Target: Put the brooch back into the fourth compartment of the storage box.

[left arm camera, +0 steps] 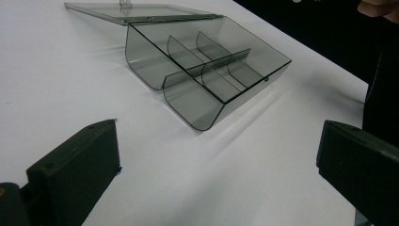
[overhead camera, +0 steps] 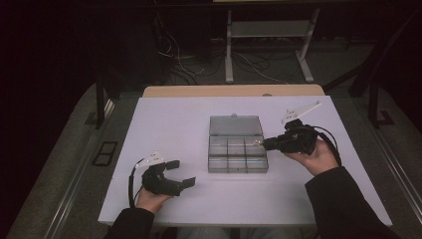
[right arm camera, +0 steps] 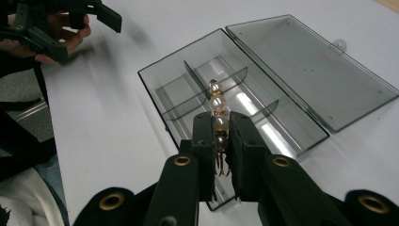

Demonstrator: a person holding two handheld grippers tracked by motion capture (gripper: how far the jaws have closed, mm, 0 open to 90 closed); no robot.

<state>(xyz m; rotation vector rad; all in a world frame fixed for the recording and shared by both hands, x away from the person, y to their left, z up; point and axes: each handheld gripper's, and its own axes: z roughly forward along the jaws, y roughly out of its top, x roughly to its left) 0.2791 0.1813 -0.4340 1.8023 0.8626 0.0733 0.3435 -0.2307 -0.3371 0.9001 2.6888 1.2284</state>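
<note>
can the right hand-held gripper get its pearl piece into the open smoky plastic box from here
Probably yes: the right hand-held gripper, shut on the gold-and-pearl clip, hangs at the smoky clear plastic compartment box; its lid lies folded back.

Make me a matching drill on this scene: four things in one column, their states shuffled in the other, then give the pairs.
Things:
1. left gripper
2. right gripper
3. lid
4. pearl hair clip

States:
A. pinched between two black jaws, over the box
B. folded back flat on the table
C. jaws spread wide with nothing between them
D. shut on a piece of jewellery

The box is the smoky clear one with compartments.

Pairs: 1-C, 2-D, 3-B, 4-A
</note>
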